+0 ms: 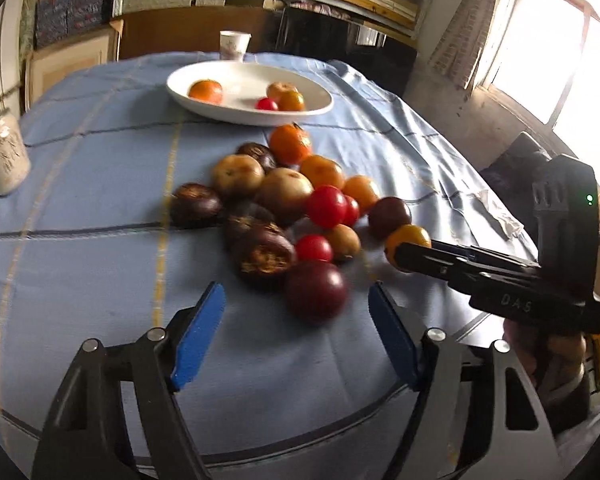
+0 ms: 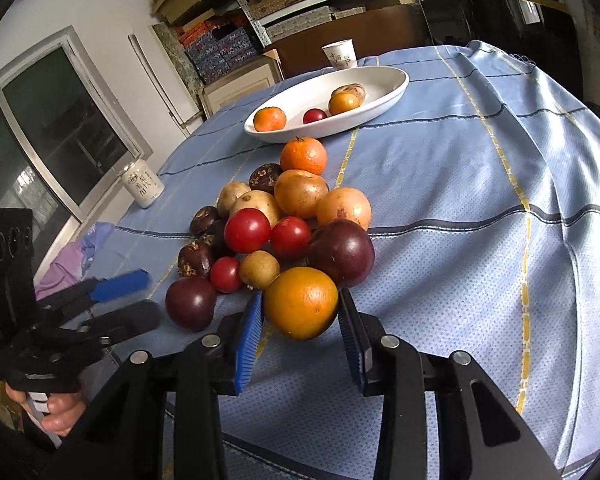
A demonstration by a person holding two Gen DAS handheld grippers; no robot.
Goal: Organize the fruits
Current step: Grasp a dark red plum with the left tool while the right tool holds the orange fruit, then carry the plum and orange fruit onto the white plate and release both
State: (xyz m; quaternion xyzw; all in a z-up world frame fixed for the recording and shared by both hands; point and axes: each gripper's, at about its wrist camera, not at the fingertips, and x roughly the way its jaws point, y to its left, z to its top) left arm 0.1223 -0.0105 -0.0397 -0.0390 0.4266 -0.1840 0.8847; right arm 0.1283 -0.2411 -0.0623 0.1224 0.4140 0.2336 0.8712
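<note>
Orange (image 2: 301, 303) — between right jaws; touching both.

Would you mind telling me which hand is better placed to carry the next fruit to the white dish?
Right. Its tongs already straddle the orange at the pile's near edge, while the left tongs hang open over bare cloth, holding nothing, short of the white dish.

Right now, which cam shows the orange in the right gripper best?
Right wrist view: the orange sits large and sharp, centred between the right gripper's blue pads, both contact sides visible. In the left wrist view the same orange is small, at the edge of the pile, and partly hidden behind the gripper's black finger.
</note>
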